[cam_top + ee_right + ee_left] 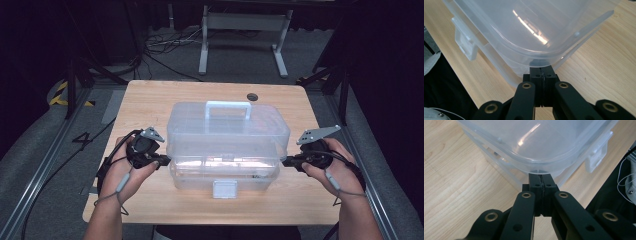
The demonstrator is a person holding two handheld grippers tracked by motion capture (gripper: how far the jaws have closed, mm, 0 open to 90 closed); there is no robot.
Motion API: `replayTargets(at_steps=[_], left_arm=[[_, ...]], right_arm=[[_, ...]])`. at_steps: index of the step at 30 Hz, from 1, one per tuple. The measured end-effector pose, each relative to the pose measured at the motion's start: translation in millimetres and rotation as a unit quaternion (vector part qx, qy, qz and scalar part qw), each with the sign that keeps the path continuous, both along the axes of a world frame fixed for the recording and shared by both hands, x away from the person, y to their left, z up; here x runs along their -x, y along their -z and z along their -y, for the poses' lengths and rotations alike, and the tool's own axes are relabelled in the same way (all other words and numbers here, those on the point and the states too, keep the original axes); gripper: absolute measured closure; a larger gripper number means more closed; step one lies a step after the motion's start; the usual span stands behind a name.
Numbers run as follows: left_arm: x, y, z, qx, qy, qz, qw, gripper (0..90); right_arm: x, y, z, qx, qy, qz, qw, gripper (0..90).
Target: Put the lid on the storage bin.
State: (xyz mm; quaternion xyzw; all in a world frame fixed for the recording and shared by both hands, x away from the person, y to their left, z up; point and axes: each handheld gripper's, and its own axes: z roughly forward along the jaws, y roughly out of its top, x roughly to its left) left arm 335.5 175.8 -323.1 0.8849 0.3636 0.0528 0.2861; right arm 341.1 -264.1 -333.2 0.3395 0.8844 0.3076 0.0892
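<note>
**Closed jaws at both ends of the clear box**

A pale wooden surface [150, 100] stands on a grey floor with cables and a metal frame behind it; a clear plastic box [227, 145] with a carry handle [228, 107] on its lid sits at the middle of the surface, its front latch [224, 189] facing the person; the left gripper [164, 161] lies level at the box's left end, held in a hand with the forearm coming up from the near edge; its jaws are pressed together, tips tucked under the lid's overhanging rim; whether they touch the rim I cannot tell; the right gripper [286, 161] mirrors it at the box's right end, pointing inward at the seam between lid and base; its jaws are likewise together, with nothing between them.
</note>
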Motion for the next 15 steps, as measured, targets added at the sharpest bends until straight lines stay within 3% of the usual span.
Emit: replayTargets(at_steps=[15], left_arm=[[-3.2,6.6,1.2,-0.014,0.021,-0.025,0.9994,89.9]], right_arm=[[-2.0,5.0,-1.5,0.025,-0.023,-0.007,0.9994,90.0]])
